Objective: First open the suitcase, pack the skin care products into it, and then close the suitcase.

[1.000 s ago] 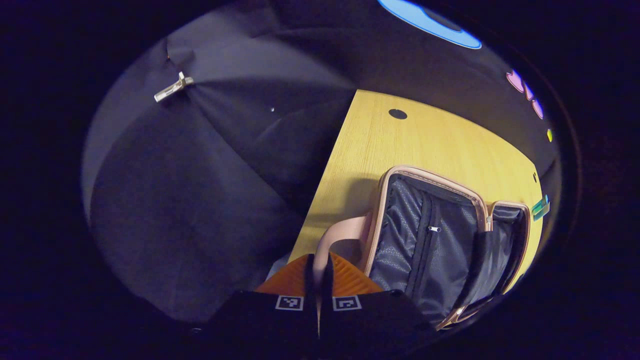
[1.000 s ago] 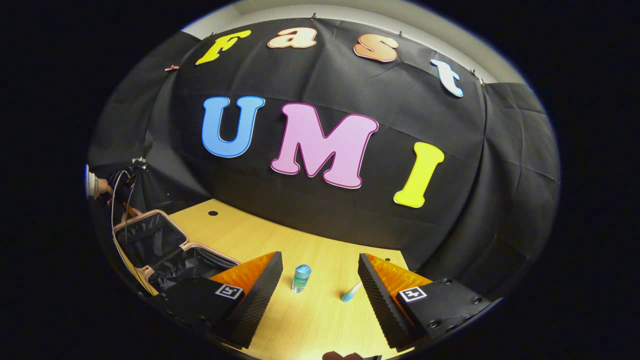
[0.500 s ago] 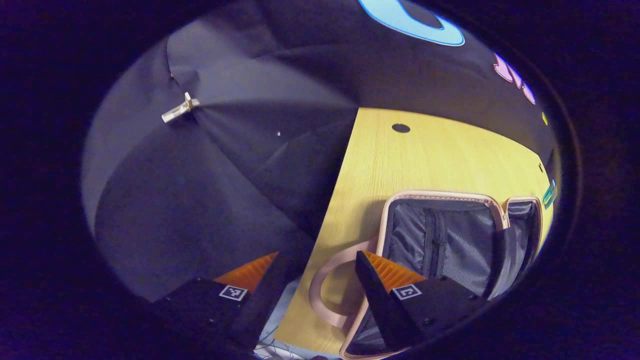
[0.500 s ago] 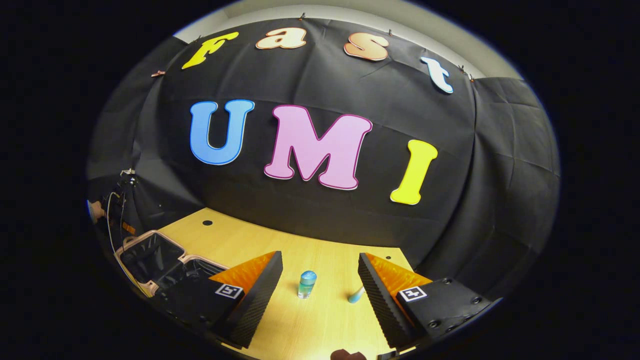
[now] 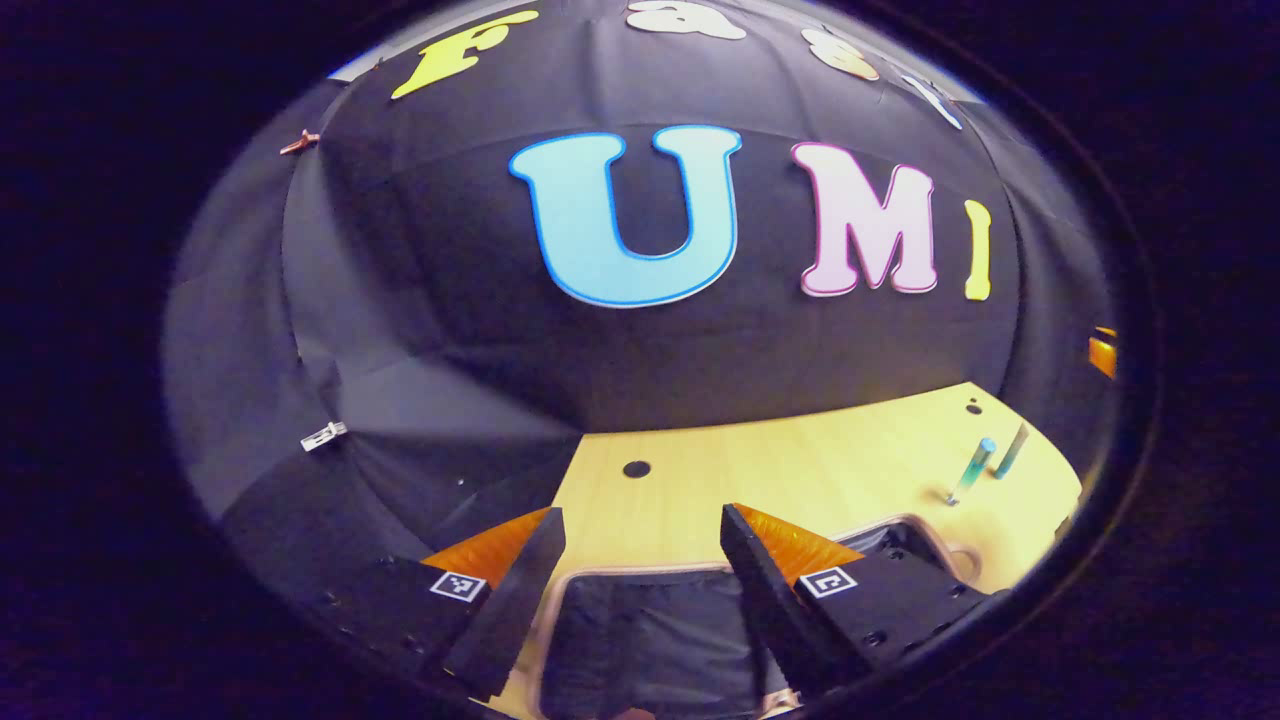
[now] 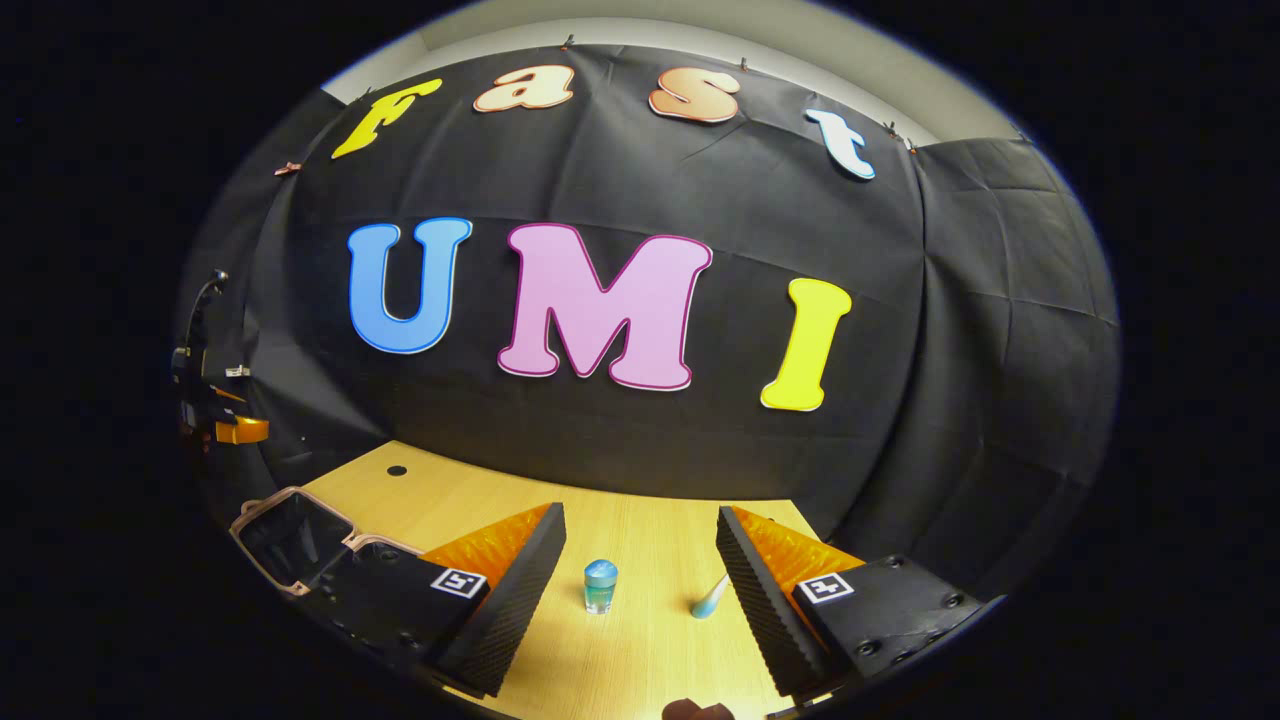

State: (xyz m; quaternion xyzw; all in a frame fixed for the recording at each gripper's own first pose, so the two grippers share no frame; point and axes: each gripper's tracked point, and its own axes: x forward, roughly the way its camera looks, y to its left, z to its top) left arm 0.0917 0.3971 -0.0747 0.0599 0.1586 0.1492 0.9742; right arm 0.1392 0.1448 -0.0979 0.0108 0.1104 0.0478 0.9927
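Lying open below the spread left hand-held gripper [image 5: 640,590], the suitcase [image 5: 640,640] awaits packing; the bottle [image 6: 600,586] and tube [image 6: 711,598] stand on the tabletop [image 6: 640,650] between the right hand-held gripper [image 6: 640,590]'s spread fingers, ungrasped.

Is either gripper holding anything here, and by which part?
Nothing is held. The left gripper is open above the open suitcase; the right gripper is open before the bottle.

Black cloth wall [image 6: 620,460] behind light wooden table [image 6: 640,640].
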